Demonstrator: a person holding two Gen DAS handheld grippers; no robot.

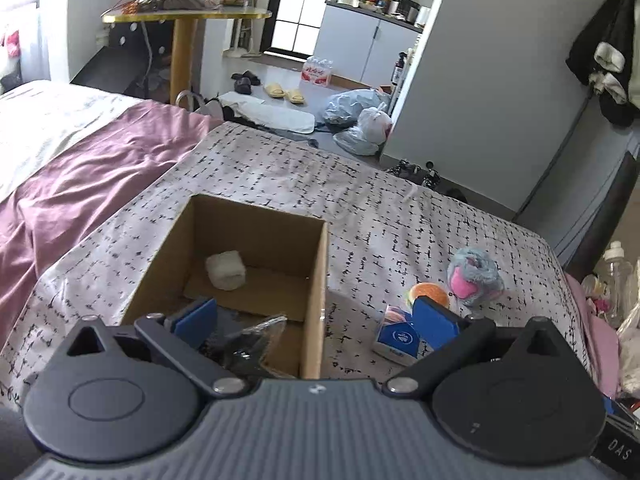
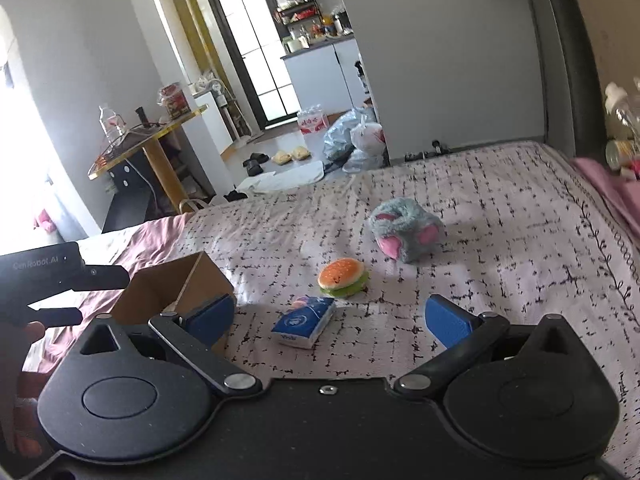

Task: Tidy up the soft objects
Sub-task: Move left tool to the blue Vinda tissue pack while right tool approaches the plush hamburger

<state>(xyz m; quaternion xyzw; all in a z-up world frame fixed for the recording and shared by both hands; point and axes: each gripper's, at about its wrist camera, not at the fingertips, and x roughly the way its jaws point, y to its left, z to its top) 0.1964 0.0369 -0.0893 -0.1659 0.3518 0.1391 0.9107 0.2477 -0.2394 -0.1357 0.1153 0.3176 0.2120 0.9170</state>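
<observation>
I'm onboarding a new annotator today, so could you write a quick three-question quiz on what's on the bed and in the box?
1. True or false: the cardboard box already holds a white rolled item.
2. Which soft item on the bed sheet lies nearest the right gripper? A) grey plush toy B) burger toy C) tissue pack
3. Fill in: both the right gripper and the left gripper have their jaws ____.

Key: 1 true; 2 C; 3 open, with nothing held.
</observation>
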